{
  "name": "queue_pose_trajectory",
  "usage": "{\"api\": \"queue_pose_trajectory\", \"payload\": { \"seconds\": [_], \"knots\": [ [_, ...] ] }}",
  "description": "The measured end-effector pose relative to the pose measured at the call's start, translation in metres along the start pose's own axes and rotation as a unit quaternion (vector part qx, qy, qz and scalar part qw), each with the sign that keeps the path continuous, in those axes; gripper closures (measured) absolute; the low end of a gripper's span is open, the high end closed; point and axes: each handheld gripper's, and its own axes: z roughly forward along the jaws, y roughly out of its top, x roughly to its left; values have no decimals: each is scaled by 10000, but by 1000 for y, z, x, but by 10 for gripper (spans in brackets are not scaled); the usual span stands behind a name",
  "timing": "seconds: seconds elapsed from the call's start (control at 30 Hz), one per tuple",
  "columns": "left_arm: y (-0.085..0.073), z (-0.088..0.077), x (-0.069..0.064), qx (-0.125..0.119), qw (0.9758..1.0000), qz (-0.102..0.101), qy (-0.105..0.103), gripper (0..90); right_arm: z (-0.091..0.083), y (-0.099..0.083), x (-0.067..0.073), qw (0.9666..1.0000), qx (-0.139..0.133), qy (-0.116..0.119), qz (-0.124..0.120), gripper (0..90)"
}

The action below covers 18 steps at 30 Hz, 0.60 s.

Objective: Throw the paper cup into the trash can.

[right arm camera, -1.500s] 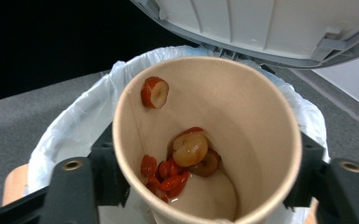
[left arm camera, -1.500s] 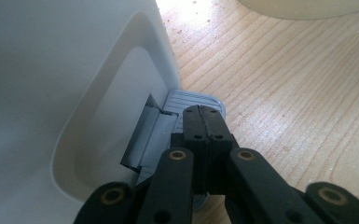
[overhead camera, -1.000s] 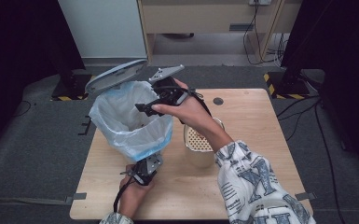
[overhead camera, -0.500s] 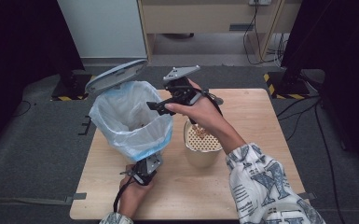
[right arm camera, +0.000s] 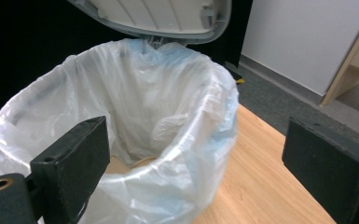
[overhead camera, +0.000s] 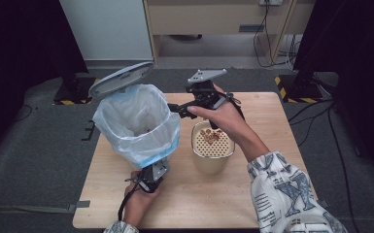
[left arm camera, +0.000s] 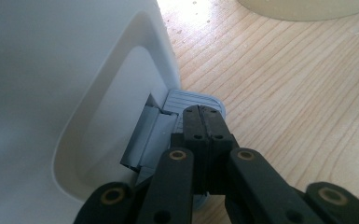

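A small white pedal bin (overhead camera: pixel 138 121) lined with a clear bluish bag (right arm camera: pixel 135 102) stands at the table's left, and its grey lid (overhead camera: pixel 119 80) is tilted up. In front of the bin, low down, my left gripper (overhead camera: pixel 151 175) is shut, with its closed tips (left arm camera: pixel 199 112) resting on the grey pedal (left arm camera: pixel 193 99). My right gripper (overhead camera: pixel 175 110) hovers just right of the bin's rim, pointing at the bag. Its jaws (right arm camera: pixel 200 154) are wide open with nothing between them. A few brown scraps lie at the bottom of the bag.
A beige pot (overhead camera: pixel 212 150) with a perforated insert and some brown bits stands right of the bin, under my right forearm. The wooden table (overhead camera: pixel 272 121) has bare room at the right and front. Grey carpet surrounds it.
My right gripper has drawn back to the right, from over the bin's mouth to beside its rim and above the beige pot. The left gripper and the raised lid have stayed put.
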Motion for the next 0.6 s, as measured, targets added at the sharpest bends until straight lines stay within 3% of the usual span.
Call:
{"api": "queue_pose_trajectory", "payload": {
  "seconds": [0.6],
  "knots": [
    [0, 0, 0, -2, 10000, -7, -2, 890, -28, -16, -22, 9995, -81, -240, 190, 78]
  ]
}}
